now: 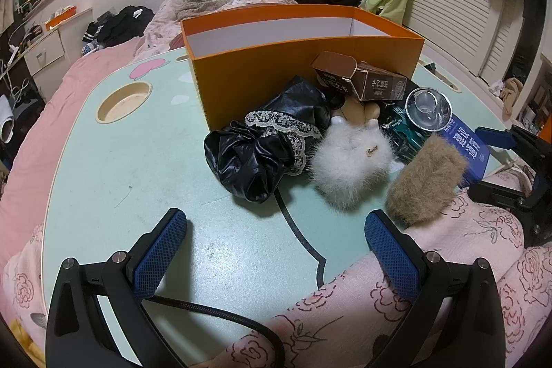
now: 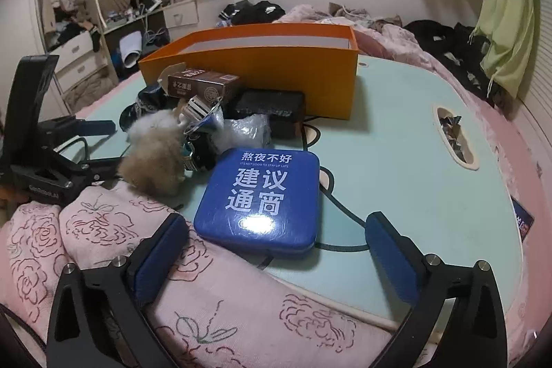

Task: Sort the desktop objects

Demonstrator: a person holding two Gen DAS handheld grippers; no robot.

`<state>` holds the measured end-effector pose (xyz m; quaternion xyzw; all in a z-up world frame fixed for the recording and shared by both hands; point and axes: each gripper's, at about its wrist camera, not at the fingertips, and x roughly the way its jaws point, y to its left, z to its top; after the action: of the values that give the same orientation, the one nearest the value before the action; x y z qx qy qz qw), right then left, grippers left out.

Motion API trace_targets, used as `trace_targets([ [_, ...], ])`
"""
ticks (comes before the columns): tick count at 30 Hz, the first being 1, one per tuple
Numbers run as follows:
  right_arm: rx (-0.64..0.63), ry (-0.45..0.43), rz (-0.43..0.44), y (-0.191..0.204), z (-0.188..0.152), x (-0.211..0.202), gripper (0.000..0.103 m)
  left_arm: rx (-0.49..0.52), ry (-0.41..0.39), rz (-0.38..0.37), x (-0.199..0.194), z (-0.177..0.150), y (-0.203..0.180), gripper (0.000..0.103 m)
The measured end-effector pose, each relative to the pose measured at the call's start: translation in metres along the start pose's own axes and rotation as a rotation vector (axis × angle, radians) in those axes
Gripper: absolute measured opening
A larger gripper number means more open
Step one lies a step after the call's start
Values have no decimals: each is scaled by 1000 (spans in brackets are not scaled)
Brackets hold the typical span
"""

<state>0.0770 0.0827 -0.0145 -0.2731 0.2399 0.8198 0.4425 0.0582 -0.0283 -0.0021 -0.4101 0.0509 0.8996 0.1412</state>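
Note:
An open orange box (image 1: 276, 71) stands at the back of the pale green table (image 1: 145, 161); it also shows in the right wrist view (image 2: 276, 64). In front of it lies a pile: a black lace-trimmed cloth (image 1: 265, 143), a white fluffy item (image 1: 352, 164), a brown fluffy item (image 1: 424, 185), a brown carton (image 1: 362, 81), a glass jar (image 1: 427, 107). A blue tin (image 2: 260, 199) lies flat just beyond my right gripper (image 2: 276, 250), which is open and empty. My left gripper (image 1: 276, 247) is open and empty, short of the black cloth.
A pink flowered sleeve (image 2: 207, 299) lies along the table's near edge. The table has a round cup hole (image 1: 124, 106) and an oval slot (image 2: 455, 137). A black cable (image 2: 341, 212) runs under the tin. A bed with clothes lies behind.

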Motion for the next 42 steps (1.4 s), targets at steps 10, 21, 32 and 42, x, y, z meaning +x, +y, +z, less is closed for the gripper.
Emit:
trace_targets([
  [10,-3,1,0,1,-1,0,103,0,-1,-2,0,0,0,103],
  [21,-7,4,0,2,0,2,103,2,-1,-3,0,0,0,103],
  [32,-11,4,3,2,0,2,103,4,-1,-4,0,0,1,103],
  [42,-16,6,5,2,0,2,103,4,-1,-5,0,0,1,103],
])
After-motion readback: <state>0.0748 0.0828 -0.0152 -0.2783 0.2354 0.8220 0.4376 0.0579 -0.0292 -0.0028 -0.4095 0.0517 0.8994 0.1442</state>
